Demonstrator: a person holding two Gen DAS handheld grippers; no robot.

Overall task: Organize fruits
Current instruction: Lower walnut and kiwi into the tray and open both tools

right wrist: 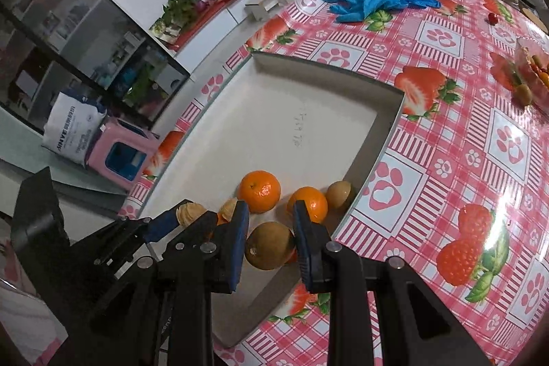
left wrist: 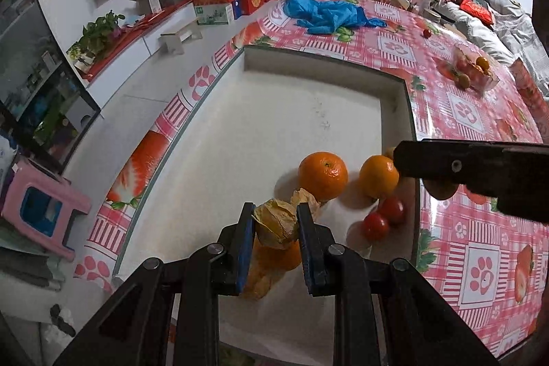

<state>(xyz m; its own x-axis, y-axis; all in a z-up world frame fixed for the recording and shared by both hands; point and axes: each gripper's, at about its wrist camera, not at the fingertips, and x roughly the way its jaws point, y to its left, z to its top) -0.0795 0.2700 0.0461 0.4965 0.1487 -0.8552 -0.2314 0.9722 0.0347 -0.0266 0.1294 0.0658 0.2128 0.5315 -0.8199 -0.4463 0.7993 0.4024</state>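
My left gripper [left wrist: 276, 213] is shut on a papery-husked physalis [left wrist: 274, 225], held low over the white tray [left wrist: 410, 112]. In the tray lie two oranges [left wrist: 322, 175] [left wrist: 378, 175], two cherry tomatoes [left wrist: 375, 225], another husked physalis [left wrist: 305, 198] and an orange fruit [left wrist: 279, 258] under my fingers. My right gripper [right wrist: 270, 220] is shut on a brown round fruit [right wrist: 269, 249] above the tray's near right corner [right wrist: 391, 126]. A second brown fruit [right wrist: 339, 193] rests against the tray wall beside the oranges [right wrist: 259, 196]. The right gripper's black finger [left wrist: 463, 165] reaches in from the right in the left wrist view.
The tray sits on a pink checked tablecloth [right wrist: 446, 132]. A clear plastic box of small fruits [left wrist: 473, 71] stands at the right, with a brown fruit beside it. A blue crumpled glove pile [left wrist: 329, 14] and a lone cherry tomato [left wrist: 426, 33] lie further back. A pink stool [left wrist: 44, 204] stands left of the table.
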